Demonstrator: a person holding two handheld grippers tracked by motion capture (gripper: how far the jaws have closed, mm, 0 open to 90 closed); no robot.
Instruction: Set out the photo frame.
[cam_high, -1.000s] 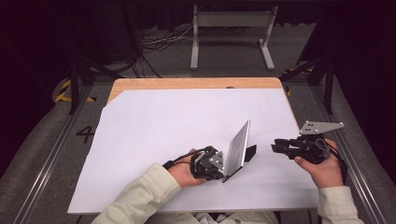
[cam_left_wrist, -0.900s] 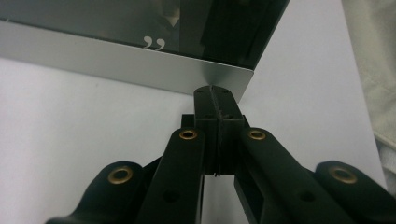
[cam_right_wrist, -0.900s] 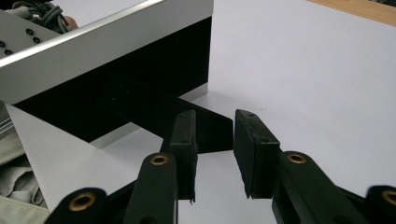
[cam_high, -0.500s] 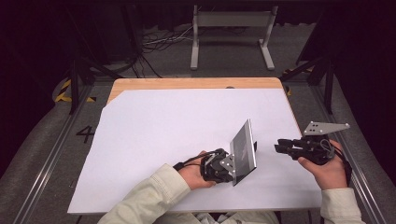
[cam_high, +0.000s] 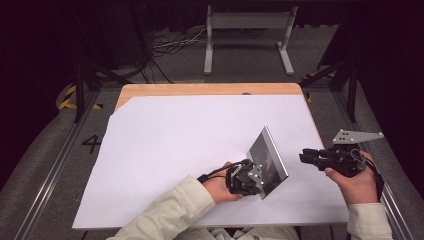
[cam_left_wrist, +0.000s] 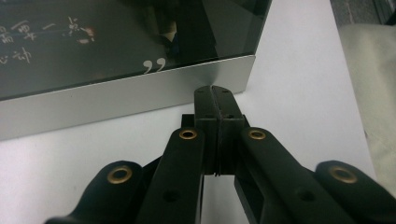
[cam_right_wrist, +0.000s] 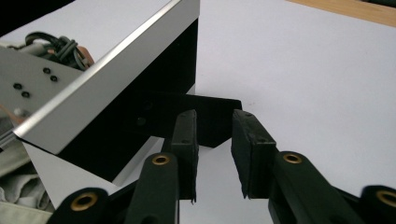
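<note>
Left gripper (cam_high: 251, 176) clamps the flat black glossy panel with silver edge (cam_high: 268, 159), tilted above white table (cam_high: 175, 140). Right gripper (cam_high: 306, 157) open, near. Risk: thin-edge grip slips; panel drops.

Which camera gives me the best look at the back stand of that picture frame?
The right gripper view: the black stand juts from the frame just beyond the right gripper. The high view shows the tilted glass front, the left gripper view the front's silver edge.
</note>
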